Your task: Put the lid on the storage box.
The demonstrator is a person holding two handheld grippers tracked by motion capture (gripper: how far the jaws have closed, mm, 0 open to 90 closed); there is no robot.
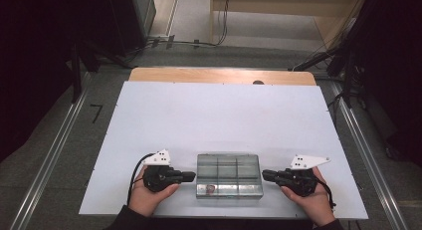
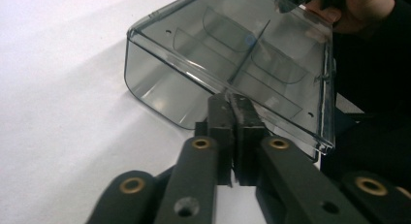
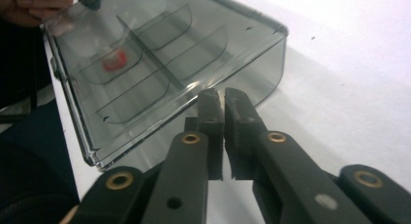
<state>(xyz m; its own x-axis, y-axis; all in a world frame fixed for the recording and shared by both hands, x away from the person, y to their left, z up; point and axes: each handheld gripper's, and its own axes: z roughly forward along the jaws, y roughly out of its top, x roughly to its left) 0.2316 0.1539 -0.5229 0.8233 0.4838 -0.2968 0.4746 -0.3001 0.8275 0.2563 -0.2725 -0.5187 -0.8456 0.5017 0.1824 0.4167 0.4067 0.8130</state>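
A clear lidded plastic box point(image 1: 229, 192) with inner dividers lies near the table's front edge. A small red thing point(image 1: 210, 189) sits in its front left compartment, also seen through the lid as a red blur point(image 3: 115, 59). My left gripper point(image 1: 191, 176) points at the box's left side, jaws together, tips point(image 2: 231, 99) right at the box point(image 2: 160, 83) rim. My right gripper point(image 1: 264, 174) points at the right side. Its tips point(image 3: 221, 94) stand just short of the box point(image 3: 242, 59) wall, a thin slit between them and nothing in it.
The white table top point(image 1: 219, 115) stretches away behind the box, with a wooden strip point(image 1: 221, 75) at its far edge. Metal rails point(image 1: 54, 150) run along both sides on the floor. A hand point(image 2: 358, 6) with the other gripper shows beyond the box.
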